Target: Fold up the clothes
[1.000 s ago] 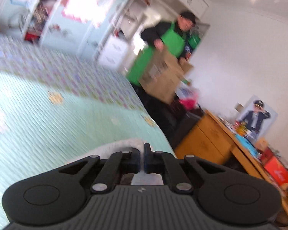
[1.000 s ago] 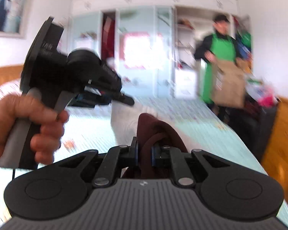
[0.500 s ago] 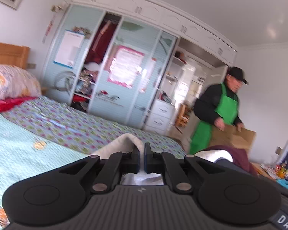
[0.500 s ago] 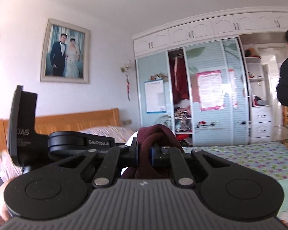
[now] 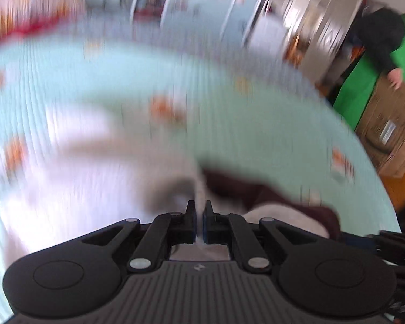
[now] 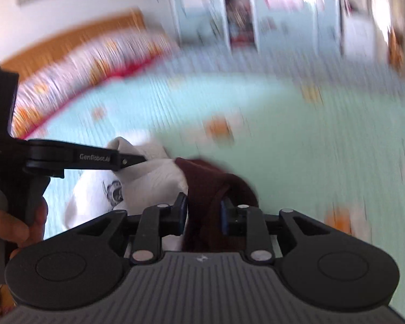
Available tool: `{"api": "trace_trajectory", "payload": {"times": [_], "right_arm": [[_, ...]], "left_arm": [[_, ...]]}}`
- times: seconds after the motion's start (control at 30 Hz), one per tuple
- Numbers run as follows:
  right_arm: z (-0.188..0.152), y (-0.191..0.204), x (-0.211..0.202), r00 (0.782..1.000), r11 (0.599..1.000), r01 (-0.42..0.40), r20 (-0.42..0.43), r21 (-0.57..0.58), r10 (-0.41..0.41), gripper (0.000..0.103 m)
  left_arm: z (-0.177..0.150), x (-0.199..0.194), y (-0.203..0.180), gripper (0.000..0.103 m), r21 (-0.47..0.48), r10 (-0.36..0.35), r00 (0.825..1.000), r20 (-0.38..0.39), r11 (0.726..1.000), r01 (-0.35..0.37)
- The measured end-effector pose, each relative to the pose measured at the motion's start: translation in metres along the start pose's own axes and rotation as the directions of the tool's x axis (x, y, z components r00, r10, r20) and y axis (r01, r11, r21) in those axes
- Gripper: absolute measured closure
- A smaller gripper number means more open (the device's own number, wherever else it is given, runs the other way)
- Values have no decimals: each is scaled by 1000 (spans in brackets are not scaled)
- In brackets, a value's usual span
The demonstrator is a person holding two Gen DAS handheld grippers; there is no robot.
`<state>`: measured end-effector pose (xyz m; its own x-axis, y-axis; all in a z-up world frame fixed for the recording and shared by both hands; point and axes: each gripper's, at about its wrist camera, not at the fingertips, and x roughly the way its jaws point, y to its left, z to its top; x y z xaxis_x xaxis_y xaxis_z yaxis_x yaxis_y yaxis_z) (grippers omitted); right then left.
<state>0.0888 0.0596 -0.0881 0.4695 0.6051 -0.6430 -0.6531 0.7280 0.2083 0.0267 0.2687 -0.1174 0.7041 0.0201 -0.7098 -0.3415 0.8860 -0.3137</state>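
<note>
Right wrist view: maroon cuff (image 6: 208,189) clamped between right fingers (image 6: 181,212); left fingers (image 6: 131,160) pinch white garment (image 6: 148,178).

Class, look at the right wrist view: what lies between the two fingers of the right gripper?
A bunched fold of the maroon part of the garment lies between the right gripper fingers, which press it from both sides, as the right wrist view shows.

The bed (image 6: 297,140) is being covered by a ribbed, pale green quilt (image 5: 256,124) dotted with orange motifs. A white garment (image 6: 154,172) with a maroon part (image 6: 210,178) is being draped partly on it; contact is blurred.
</note>
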Motion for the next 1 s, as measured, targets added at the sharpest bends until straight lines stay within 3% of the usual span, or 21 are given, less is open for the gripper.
{"api": "trace_trajectory", "payload": {"times": [0.07,0.17,0.23,0.27,0.33,0.4,0.57,0.67,0.77,0.83,0.87,0.93,1.0], "right_arm": [[-34,-15,-27,1000,998,17,15,56,-18,70],[-69,-42,-65,994,986,61,77,153,-73,44],[-86,-62,-90,983,970,93,131,224,-125,22],[-95,-72,-102,976,960,108,156,260,-152,19],[-106,-86,-104,969,952,167,133,258,-206,18],[-120,-85,-96,965,955,232,82,186,-250,18],[-148,-63,-63,965,965,261,-23,1,-261,18],[-151,-44,-38,956,950,288,-20,-117,-292,18],[-147,-31,-16,950,922,310,30,-233,-312,31],[-138,-31,1,957,931,283,1,-230,-291,74],[-133,-31,10,960,936,269,-15,-226,-279,82],[-121,-32,18,960,939,270,-16,-212,-280,88],[-102,-30,16,953,926,301,54,-230,-296,89]], "left_arm": [[-23,1,6,98,-31,14,1000,0,999,-14],[-23,-16,14,97,-100,5,999,35,995,-2],[-18,-30,14,95,-112,11,999,47,994,-6],[-16,-38,13,93,-110,15,998,58,994,-8],[-17,-52,13,85,-123,16,997,77,992,-6],[-29,-72,15,64,-150,5,996,89,989,8],[-62,-86,15,60,-163,-17,998,60,986,26],[-77,-82,15,58,-141,-18,1000,3,990,18],[-87,-77,12,58,-121,-23,998,-51,992,16],[-89,-77,8,58,-97,-27,998,-63,995,21],[-90,-77,7,58,-87,-28,998,-65,996,22],[-92,-76,5,57,-78,-31,997,-70,997,26],[-92,-73,5,57,-85,-30,996,-78,996,24]]}}
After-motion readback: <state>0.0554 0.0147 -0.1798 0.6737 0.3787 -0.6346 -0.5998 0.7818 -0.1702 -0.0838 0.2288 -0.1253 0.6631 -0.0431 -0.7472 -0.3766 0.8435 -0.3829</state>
